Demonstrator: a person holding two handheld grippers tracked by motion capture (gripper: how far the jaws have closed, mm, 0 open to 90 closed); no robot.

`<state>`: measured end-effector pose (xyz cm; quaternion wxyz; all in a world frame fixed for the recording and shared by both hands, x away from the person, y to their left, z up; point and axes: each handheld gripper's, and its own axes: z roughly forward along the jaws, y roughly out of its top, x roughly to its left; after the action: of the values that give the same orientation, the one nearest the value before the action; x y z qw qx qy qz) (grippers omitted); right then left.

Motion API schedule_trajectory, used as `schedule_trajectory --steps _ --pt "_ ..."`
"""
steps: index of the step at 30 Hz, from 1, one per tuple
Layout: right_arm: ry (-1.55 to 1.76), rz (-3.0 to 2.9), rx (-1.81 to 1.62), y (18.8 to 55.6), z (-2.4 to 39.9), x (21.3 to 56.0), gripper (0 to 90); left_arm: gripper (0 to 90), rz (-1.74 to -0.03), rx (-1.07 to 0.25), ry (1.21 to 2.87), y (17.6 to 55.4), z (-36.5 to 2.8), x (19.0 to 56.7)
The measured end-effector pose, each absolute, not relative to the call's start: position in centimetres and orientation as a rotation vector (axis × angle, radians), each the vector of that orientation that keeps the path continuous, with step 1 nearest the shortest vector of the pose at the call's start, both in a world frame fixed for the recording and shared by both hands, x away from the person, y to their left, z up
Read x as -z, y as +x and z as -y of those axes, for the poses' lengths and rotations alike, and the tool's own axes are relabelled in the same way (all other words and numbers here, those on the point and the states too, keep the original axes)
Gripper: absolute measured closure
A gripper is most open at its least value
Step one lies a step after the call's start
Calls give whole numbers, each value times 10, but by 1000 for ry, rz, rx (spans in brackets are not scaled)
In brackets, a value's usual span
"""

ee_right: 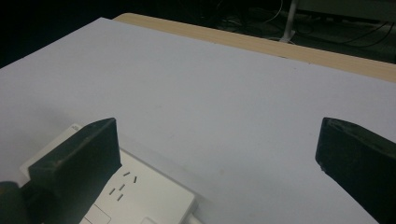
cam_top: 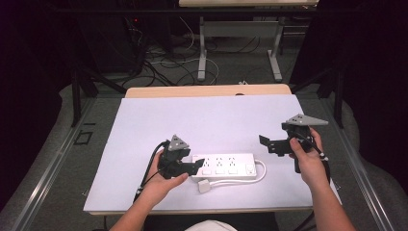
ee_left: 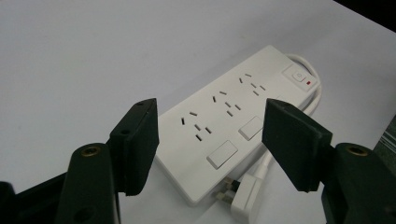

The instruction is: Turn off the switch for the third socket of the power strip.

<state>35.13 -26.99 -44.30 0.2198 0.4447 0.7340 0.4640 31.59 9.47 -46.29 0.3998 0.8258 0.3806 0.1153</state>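
Your left tool point(cam_top: 196, 166) stands partly open, its jaws set apart at a moderate gap and gripping nothing; in the left gripper view the power strip point(ee_left: 233, 121) lies beyond and between the two jaws, with no pad pressing on it. In the high view the jaw tips sit at the left end of the strip, just beside or touching its end face; which of the two cannot be told. Your right tool point(cam_top: 270, 144) stands wide open and empty, held above the tabletop well to the right of the strip, its jaws pointing left. The strip lies flat on the white sheet point(cam_top: 211, 120) in the near half of the tabletop, long side running left to right, switch end to the right. Its white cable point(cam_top: 262, 171) loops out of the right end and runs back along the near side to the plug point(cam_top: 205, 186), which rests just in front of the strip. The near edge of the sheet runs close behind the plug. The sheet beyond the strip is bare up to the wooden edge of the tabletop point(cam_top: 207, 90), and a bare stretch of sheet separates the strip from your right tool.
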Motion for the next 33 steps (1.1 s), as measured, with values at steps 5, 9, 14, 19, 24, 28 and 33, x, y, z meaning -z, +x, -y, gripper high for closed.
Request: schedule_trajectory --steps 5,9,14,19,24,28,33 --pt "1228 -2028 -1283 351 270 442 0 374 -1010 -249 2076 320 -87 463" --pt "1228 -2029 -1286 351 271 443 0 390 -1048 -241 2078 324 -80 464" --pt "1223 -2032 -1286 352 271 443 0 405 -1108 -178 2082 333 -72 465" --pt "1227 -2030 -1285 352 272 443 0 416 -1156 -120 2057 338 -66 464" --pt "1229 -2031 -1286 352 273 443 0 421 -1216 -56 2015 342 -62 464" --pt "1226 -2029 -1290 351 271 443 0 435 -1245 -28 2013 344 -63 466" --pt "1228 -2034 -1283 352 272 443 0 452 -1293 -1 2010 345 -65 471"
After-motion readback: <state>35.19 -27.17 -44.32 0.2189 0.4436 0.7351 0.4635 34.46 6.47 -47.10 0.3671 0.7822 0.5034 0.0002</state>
